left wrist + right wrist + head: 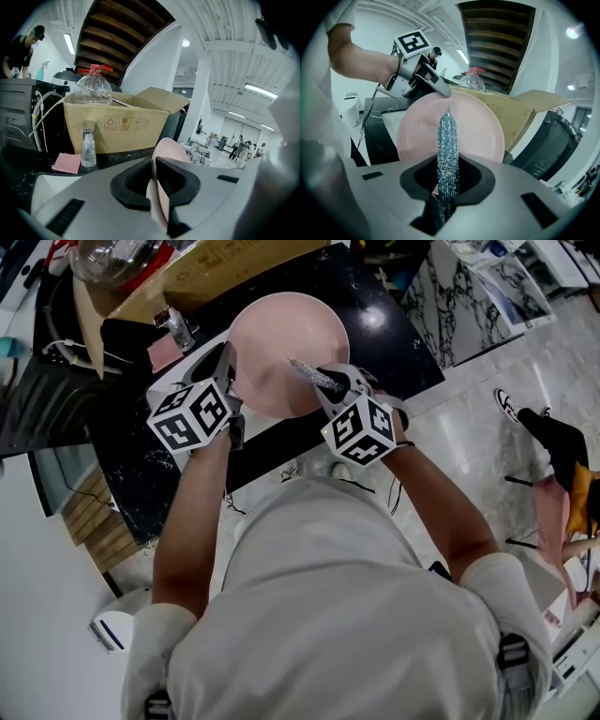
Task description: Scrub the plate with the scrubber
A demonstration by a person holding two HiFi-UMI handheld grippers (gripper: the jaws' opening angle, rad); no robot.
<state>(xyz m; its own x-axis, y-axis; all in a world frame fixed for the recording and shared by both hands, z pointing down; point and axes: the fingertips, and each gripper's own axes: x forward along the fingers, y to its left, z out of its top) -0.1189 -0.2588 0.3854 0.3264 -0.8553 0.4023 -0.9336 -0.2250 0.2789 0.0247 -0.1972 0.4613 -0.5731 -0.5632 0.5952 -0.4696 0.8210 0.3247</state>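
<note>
The person's pale shirt [328,615] fills the foreground of the head view, and both forearms reach away from it toward the pink plate [281,334]. The left claw [229,367] comes at the plate from its left edge and is closed on the rim. In the left gripper view its two dark pads pinch the thin pink edge, with only the plate's thickness between them. That grip holds the plate off the dark table [394,352], tipped up on edge with its hollow face toward the person. This looks deliberate, since it presents a bare face to the other tool.

The right claw [330,382] stands at the plate's near right edge, clamped tight on the scrubber [314,376]. The scrubber is a flattened strip of silvery mesh that sticks out well past the jaws and points across the plate's face. Its tip overlaps that face in two views, but I cannot tell whether it touches. Gripping the strip low probably leaves a long free end for wiping.

Beyond the plate sits an open cardboard box [117,122], with a clear bottle [93,86] showing above its rim.
</note>
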